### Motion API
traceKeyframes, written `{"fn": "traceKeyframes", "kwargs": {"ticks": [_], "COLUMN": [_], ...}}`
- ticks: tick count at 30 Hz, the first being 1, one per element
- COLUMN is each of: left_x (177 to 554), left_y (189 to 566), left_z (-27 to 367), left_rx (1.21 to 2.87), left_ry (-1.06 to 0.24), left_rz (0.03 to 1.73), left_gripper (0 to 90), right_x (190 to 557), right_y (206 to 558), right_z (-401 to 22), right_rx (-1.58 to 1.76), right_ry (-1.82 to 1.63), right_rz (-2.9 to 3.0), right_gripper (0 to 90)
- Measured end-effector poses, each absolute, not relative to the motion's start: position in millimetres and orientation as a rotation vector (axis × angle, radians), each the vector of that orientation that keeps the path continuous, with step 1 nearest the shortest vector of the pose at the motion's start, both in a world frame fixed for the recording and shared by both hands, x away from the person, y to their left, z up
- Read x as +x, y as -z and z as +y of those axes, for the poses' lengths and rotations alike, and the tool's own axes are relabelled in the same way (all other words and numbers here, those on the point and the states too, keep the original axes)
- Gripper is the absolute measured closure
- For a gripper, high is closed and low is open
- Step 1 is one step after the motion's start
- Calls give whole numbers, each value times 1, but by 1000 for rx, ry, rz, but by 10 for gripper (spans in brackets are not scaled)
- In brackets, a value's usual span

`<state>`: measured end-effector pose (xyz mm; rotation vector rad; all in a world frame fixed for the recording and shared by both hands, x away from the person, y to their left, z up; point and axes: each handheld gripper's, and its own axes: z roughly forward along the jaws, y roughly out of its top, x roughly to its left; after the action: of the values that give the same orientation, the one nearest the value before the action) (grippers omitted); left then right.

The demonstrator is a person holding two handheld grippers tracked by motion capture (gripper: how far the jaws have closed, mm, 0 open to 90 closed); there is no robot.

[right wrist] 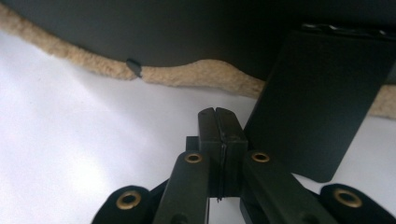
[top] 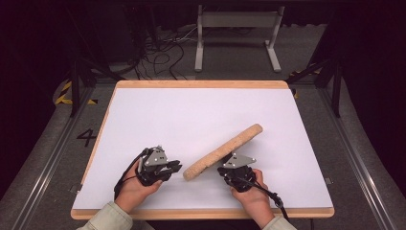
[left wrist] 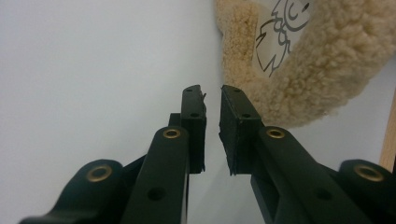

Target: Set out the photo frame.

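A long tan fleece pad (top: 225,148) lies slantwise on the white table (top: 158,115), its far end raised. My left gripper (top: 177,167) points at the pad's near end from the left. In the left gripper view its jaws (left wrist: 212,93) stand a narrow gap apart with nothing between them, just short of the fleece (left wrist: 336,60), which bears a white label with a line drawing (left wrist: 278,35). My right gripper (top: 226,169) sits under the pad's right edge. In the right gripper view its jaws (right wrist: 219,113) are pressed together with nothing between them, below the pad's dark underside (right wrist: 187,28) and fleece rim (right wrist: 205,74).
A flat black rectangular piece (right wrist: 322,102) hangs or stands just right of my right jaws, touching the table. The table's wooden edge (top: 201,84) borders the white top. Beyond it stand a grey metal frame (top: 237,33) and floor cables (top: 158,52).
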<state>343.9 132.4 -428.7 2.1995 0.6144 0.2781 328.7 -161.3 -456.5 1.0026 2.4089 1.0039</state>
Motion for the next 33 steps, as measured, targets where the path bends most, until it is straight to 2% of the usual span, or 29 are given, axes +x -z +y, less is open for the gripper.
{"fn": "traceKeyframes", "kwargs": {"ticks": [19, 28, 33], "left_x": [343, 340, 339], "left_y": [430, 431, 433], "left_z": [128, 112, 100], "left_rx": [2216, 2213, 2221], "left_ry": [-263, -196, -163], "left_rz": [592, 554, 533], "left_gripper": [803, 835, 846], "right_x": [335, 341, 337], "right_y": [453, 454, 440], "right_z": [-186, -191, -203], "right_rx": [1093, 1120, 1148], "right_ry": [-960, -954, -1049], "right_rz": [2318, 2282, 2246], "right_gripper": [900, 900, 900]}}
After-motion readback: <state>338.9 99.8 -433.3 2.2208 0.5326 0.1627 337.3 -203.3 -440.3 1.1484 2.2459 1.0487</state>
